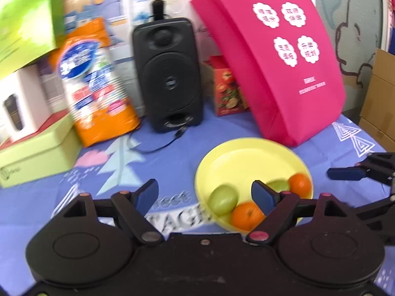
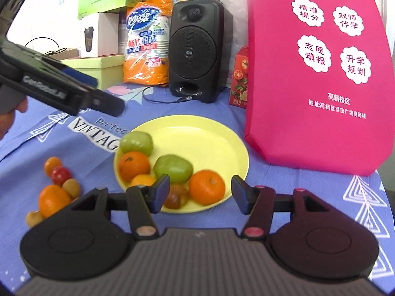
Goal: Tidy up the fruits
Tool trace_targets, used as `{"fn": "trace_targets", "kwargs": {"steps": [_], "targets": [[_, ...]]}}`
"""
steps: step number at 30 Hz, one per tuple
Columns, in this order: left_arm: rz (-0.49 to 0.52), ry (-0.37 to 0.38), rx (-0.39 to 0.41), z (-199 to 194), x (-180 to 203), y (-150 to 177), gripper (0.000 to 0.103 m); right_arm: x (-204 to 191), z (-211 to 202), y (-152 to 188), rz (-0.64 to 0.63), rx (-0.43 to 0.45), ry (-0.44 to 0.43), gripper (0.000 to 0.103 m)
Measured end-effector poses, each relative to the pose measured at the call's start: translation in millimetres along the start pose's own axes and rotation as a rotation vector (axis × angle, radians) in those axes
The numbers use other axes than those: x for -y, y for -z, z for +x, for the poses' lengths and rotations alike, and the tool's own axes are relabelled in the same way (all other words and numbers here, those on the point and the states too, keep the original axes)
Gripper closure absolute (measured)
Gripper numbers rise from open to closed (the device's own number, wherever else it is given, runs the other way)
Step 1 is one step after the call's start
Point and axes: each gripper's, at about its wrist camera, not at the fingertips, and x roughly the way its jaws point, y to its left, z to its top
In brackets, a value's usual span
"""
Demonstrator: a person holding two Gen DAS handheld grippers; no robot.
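We hold the left tongs [image 1: 206, 197] level and low over the counter [image 1: 172, 148], jaws spread wide with nothing between them; the blue pads [image 1: 147, 194] face each other across a broad gap. In the right wrist view the same tongs [image 2: 106, 98] reach in from the left edge, tilted down toward the counter's middle, and a bit of our left hand [image 2: 12, 113] shows behind them. Our right tongs [image 2: 201, 193] also stand wide apart and empty, pointing forward near the front edge. In the left wrist view they [image 1: 345, 172] come in from the right side, one blue pad [image 1: 345, 173] visible.
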Motion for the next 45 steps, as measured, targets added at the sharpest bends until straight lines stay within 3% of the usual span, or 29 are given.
{"fn": "trace_targets", "kwargs": {"steps": [13,22,33,39,45], "targets": [[-0.173,-0.074,-0.074,-52.5,-52.0,83.9,0.020,-47.6,-41.9,24.8,-0.032,-0.012,-0.053,0.044],[-0.123,-0.117,-0.094,-65.8,-43.2,120.1,0.020,-83.1,-39.9,38.1,-0.080,-0.050,-0.109,0.040],[-0.107,-0.097,-0.117,-40.4,-38.0,127.6,0.020,-91.6,-24.7,46.4,-0.101,-0.091,-0.114,0.040],[-0.087,-0.094,-0.112,-23.1,-39.6,120.6,0.043,-88.2,-14.6,44.5,-0.072,-0.092,-0.104,0.041],[-0.066,-0.074,-0.100,-9.9,-37.5,114.1,0.043,-87.3,-4.2,40.7,-0.072,-0.090,-0.119,0.041]]}}
